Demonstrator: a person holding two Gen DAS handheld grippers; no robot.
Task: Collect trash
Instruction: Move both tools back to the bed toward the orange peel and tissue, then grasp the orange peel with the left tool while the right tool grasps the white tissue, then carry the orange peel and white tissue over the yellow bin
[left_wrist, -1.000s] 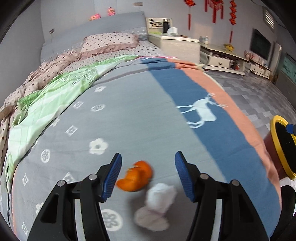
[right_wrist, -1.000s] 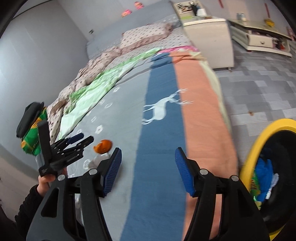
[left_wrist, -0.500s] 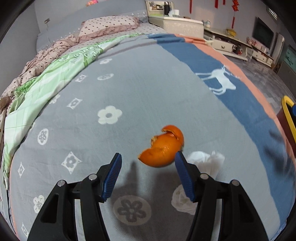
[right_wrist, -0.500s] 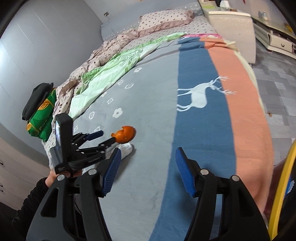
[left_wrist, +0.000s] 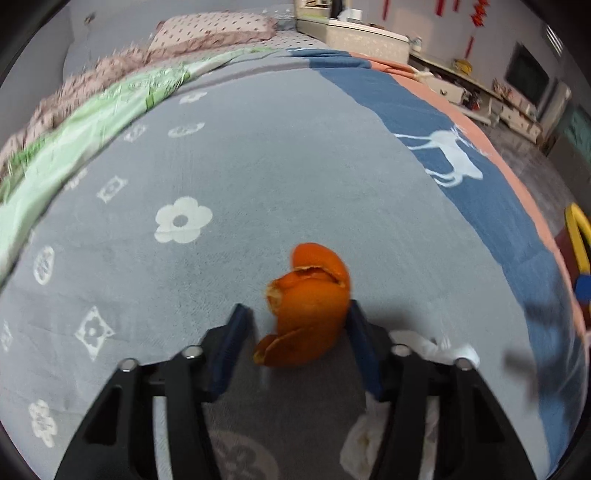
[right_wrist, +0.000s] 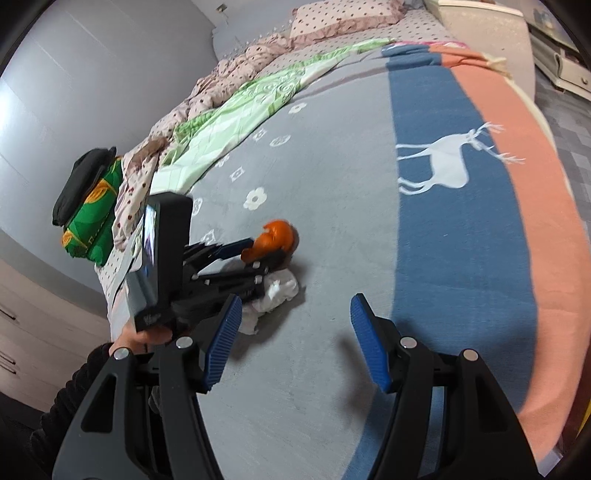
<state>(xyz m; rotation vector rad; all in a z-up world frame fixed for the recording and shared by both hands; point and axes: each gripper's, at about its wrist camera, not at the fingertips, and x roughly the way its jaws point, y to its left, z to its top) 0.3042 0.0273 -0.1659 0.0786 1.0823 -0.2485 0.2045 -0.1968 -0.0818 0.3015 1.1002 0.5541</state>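
An orange peel (left_wrist: 310, 314) lies on the grey part of the bedspread (left_wrist: 258, 166). My left gripper (left_wrist: 297, 317) is down over it with its jaws closing. The peel stands between them, against the right pad, with a gap at the left pad. A crumpled white tissue (left_wrist: 432, 347) lies just right of the peel, partly hidden under the right finger. The right wrist view shows the left gripper (right_wrist: 258, 256) at the peel (right_wrist: 277, 236), with the tissue (right_wrist: 277, 291) beside it. My right gripper (right_wrist: 295, 314) hovers open over the bedspread with nothing between its fingers.
A yellow-rimmed bin (left_wrist: 576, 236) stands at the bed's right edge. A green quilt (right_wrist: 236, 125) and a spotted pillow (right_wrist: 343, 14) lie at the far side. A folded green cloth with a dark hat (right_wrist: 88, 192) sits at the left. A hand (right_wrist: 144, 336) holds the left gripper.
My left gripper came down over the orange peel and its jaws narrowed around it. My right gripper swung left, away from the yellow bin and over the bed.
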